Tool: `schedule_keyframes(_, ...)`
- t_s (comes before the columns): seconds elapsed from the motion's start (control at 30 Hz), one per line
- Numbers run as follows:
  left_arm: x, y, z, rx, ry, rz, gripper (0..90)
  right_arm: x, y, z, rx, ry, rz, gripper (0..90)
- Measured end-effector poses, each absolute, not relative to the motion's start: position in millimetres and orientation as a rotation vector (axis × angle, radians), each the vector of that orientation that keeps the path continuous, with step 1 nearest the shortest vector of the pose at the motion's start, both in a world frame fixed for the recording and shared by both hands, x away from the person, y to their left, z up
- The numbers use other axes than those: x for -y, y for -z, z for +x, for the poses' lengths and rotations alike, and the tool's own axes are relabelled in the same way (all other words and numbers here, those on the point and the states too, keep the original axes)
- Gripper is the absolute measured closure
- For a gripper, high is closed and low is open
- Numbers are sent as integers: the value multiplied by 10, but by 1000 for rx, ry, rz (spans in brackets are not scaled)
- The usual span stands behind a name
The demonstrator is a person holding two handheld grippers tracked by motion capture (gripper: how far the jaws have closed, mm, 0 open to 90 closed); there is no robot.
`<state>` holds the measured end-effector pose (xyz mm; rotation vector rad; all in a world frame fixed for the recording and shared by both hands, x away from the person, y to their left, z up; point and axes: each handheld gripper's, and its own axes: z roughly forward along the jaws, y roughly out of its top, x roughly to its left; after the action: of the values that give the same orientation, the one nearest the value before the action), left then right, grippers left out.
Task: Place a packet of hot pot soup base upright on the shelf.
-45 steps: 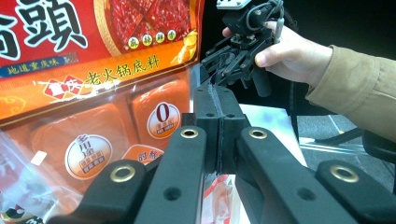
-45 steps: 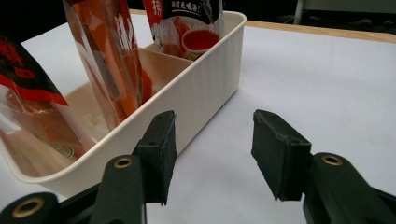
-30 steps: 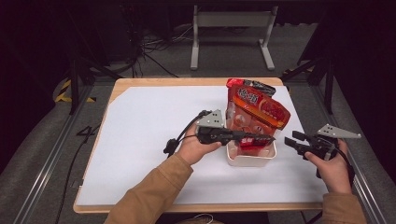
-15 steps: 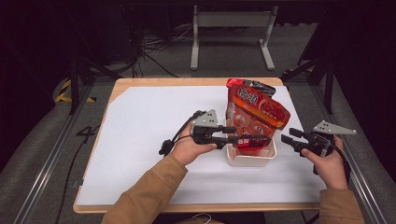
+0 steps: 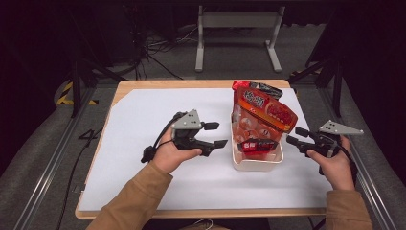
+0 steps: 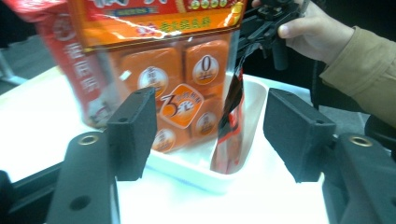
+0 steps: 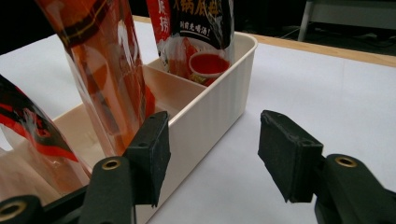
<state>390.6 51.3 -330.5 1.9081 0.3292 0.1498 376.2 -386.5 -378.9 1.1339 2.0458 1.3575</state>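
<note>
Snack packets [image 5: 261, 112] upright in tub [image 5: 256, 164]; left gripper [image 5: 213, 135] left, right gripper [image 5: 293, 136] right.

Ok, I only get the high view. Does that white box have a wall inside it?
Observer: Yes. The right gripper view shows a divider that splits the white tub into two compartments.
Operator: What's in the part behind the wall?
Observer: A dark packet with a bowl of red soup pictured on it, standing in the compartment farther from that camera.
Operator: And what's in the big orange bag?
Observer: The left gripper view shows square orange blocks inside the orange pouch, one marked with a 0.
</note>
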Motion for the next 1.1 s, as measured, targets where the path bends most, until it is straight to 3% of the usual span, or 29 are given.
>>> schedule_keyframes(0.33,-1013,3254,3838,-441,-247,1895,285,3870,3769,3744,-2025,-1367,1114,386)
schedule_keyframes(1.1,-1934,3650,3797,-666,-368,1878,181,3890,3799,3658,-2021,-1389,1057,353)
